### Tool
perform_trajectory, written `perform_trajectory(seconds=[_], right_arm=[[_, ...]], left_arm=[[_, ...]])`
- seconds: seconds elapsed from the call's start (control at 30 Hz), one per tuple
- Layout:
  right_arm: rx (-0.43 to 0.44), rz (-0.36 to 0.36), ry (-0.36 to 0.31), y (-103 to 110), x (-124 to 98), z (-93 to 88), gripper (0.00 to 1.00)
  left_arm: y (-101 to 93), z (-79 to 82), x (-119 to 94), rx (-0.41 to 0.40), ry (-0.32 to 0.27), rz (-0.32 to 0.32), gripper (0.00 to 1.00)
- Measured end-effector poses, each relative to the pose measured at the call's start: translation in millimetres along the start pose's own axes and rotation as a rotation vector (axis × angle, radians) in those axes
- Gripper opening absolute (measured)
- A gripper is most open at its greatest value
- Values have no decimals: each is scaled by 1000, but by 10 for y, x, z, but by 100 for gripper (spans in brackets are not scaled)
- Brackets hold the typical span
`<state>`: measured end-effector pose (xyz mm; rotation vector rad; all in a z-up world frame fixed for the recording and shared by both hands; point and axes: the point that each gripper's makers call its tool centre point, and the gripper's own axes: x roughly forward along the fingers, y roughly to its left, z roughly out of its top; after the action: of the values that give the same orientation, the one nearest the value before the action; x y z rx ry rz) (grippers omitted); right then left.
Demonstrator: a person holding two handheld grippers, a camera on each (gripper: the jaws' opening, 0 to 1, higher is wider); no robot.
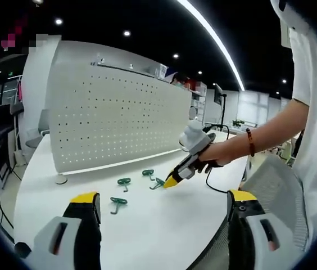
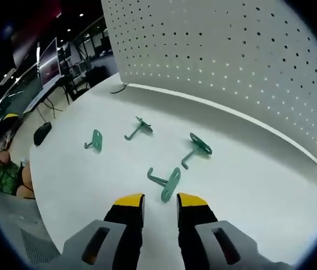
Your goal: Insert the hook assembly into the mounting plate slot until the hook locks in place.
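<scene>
A white pegboard mounting plate [image 1: 119, 118] stands upright on the white table [image 1: 164, 230]. It rises at the back of the right gripper view too, as the pegboard [image 2: 231, 62]. Several green hooks lie loose before it, among them one hook [image 1: 118, 202] nearest my left gripper [image 1: 164, 205], whose jaws are wide open and empty. A person's hand holds my right gripper [image 1: 172, 181] low over the table beside another hook [image 1: 157, 183]. In the right gripper view that hook [image 2: 168, 183] lies just ahead of my right gripper [image 2: 160, 201], slightly open with nothing between its jaws. Other hooks [image 2: 198, 147] [image 2: 140, 127] [image 2: 95, 139] lie farther off.
The pegboard rests on a round foot [image 1: 62, 179]. A black cable [image 1: 214, 188] runs over the table's right part. A mesh chair back [image 1: 271, 185] stands at the table's edge by the person. A small black object [image 2: 41, 133] lies near the table's far rim.
</scene>
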<state>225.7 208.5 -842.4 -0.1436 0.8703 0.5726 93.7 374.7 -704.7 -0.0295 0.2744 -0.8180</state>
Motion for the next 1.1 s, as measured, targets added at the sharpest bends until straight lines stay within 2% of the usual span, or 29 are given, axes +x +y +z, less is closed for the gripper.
perform_trajectory(seconds=[0.3, 0.47, 1.1], right_arm=[[19, 1, 35, -17, 85, -39, 19], [19, -3, 33, -13, 112, -25, 18], [5, -21, 71, -53, 183, -35, 6]], left_arm=[[23, -46, -11, -3, 7, 9, 96], [39, -30, -17, -21, -10, 15, 95], [40, -40, -39, 1, 10, 15, 95]])
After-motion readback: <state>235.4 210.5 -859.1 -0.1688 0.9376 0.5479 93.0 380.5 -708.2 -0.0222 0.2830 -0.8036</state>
